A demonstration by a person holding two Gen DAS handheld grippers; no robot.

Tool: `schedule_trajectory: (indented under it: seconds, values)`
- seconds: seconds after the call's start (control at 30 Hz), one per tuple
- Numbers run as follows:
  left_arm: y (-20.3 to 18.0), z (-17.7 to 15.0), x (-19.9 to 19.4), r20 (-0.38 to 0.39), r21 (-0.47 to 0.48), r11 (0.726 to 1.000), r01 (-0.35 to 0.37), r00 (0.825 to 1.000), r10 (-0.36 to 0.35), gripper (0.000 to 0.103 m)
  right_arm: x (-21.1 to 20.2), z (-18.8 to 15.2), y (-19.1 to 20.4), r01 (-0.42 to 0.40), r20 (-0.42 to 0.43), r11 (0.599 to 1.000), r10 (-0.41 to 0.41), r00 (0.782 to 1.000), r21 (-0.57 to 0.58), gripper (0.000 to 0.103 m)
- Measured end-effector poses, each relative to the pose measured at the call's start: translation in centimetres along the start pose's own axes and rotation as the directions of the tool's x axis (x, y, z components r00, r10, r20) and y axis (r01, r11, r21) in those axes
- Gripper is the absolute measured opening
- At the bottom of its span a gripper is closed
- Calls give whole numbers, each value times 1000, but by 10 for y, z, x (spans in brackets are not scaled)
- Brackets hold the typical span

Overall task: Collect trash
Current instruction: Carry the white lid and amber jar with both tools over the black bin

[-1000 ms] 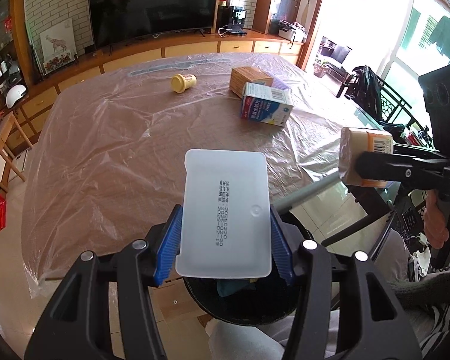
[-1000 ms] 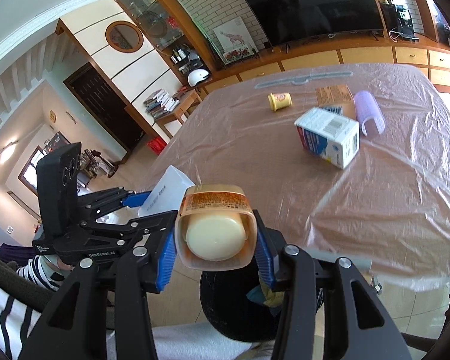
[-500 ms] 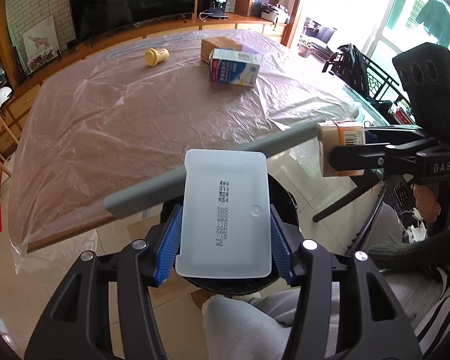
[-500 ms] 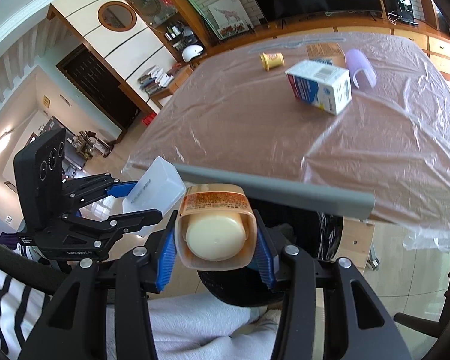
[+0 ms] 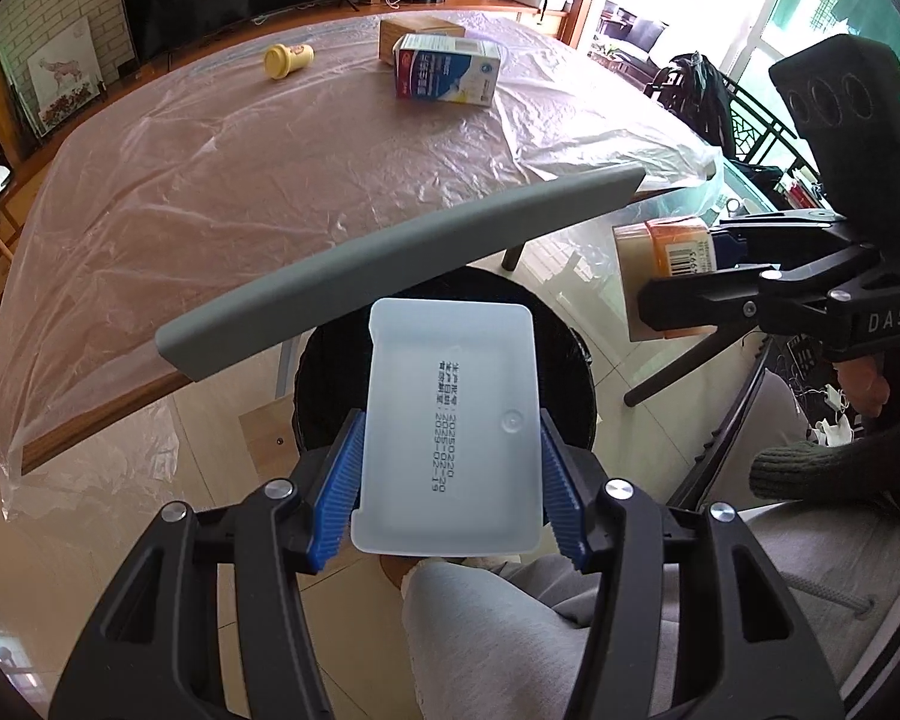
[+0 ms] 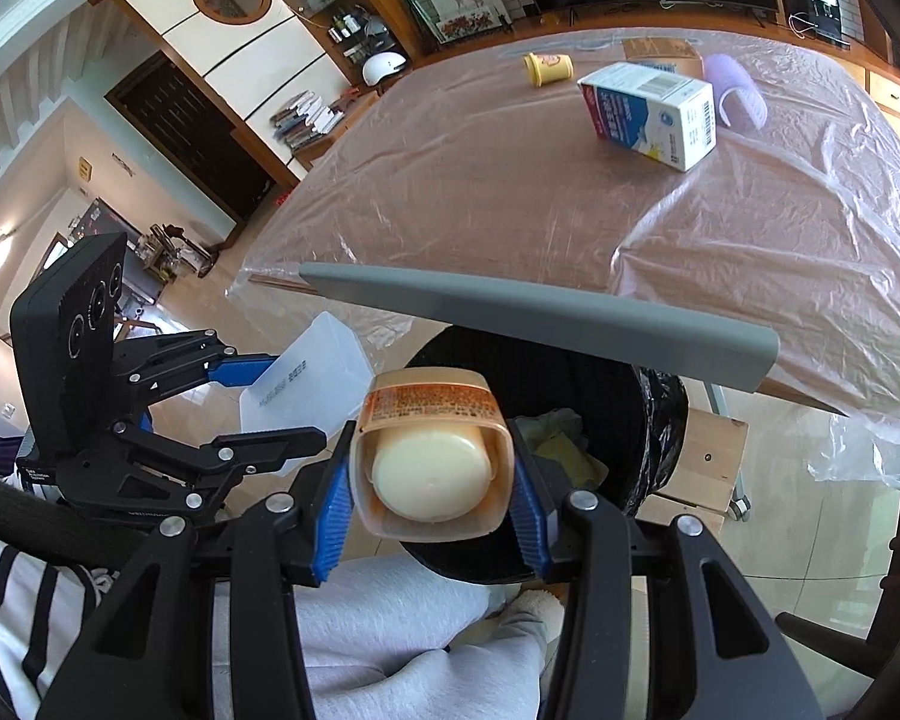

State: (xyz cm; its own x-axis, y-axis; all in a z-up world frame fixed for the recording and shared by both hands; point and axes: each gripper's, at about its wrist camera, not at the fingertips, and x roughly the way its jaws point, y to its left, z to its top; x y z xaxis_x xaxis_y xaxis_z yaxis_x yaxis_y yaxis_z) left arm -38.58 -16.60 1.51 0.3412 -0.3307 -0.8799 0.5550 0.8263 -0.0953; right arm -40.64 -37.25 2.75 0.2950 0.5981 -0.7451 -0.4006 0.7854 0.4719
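My left gripper (image 5: 450, 492) is shut on a white translucent plastic tray (image 5: 450, 426) with printed dates, held over a black trash bin (image 5: 444, 306) on the floor below the table edge. My right gripper (image 6: 429, 486) is shut on an orange-labelled pudding cup (image 6: 432, 450), also above the black trash bin (image 6: 600, 384), which holds yellowish paper. In the left wrist view the pudding cup (image 5: 666, 252) shows at right in the right gripper (image 5: 678, 276). The right wrist view shows the tray (image 6: 306, 378) at left.
A plastic-covered table (image 5: 270, 180) carries a milk carton (image 5: 444, 69), a yellow cup (image 5: 285, 60) and a brown box (image 5: 420, 33). A lilac curved piece (image 6: 735, 90) lies past the carton. A grey bar (image 5: 390, 252) crosses above the bin. The person's grey-trousered legs (image 5: 540, 630) are below.
Both grippers have tipped downward and sunk toward the bin with their loads still gripped. The table has slid up and away in both views; the bin mouth shows more fully.
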Motion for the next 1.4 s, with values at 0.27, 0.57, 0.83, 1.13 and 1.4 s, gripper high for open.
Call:
schedule_trajectory:
  seconds: [0.27,0.57,0.83,1.13,1.4]
  values:
    - [2,-3,12,-23,-6,1000,-9,1000,9,55,14,0,0,29,-21,999,-29,999,-15,45]
    - [5,-4,26,-53,-7,1000,-16,998,16,55,28,-1,1,61,-44,998,-62,997,-29,45]
    - [9,-6,37,-73,-9,1000,-25,997,25,55,40,-3,-2,92,-62,995,-93,994,-24,45]
    - [12,-10,46,-89,-24,999,-39,995,37,55,52,-4,-9,125,-68,992,-125,990,2,45]
    - [14,-13,55,-105,-29,999,-44,994,41,55,59,-6,-14,141,-82,990,-139,987,17,45]
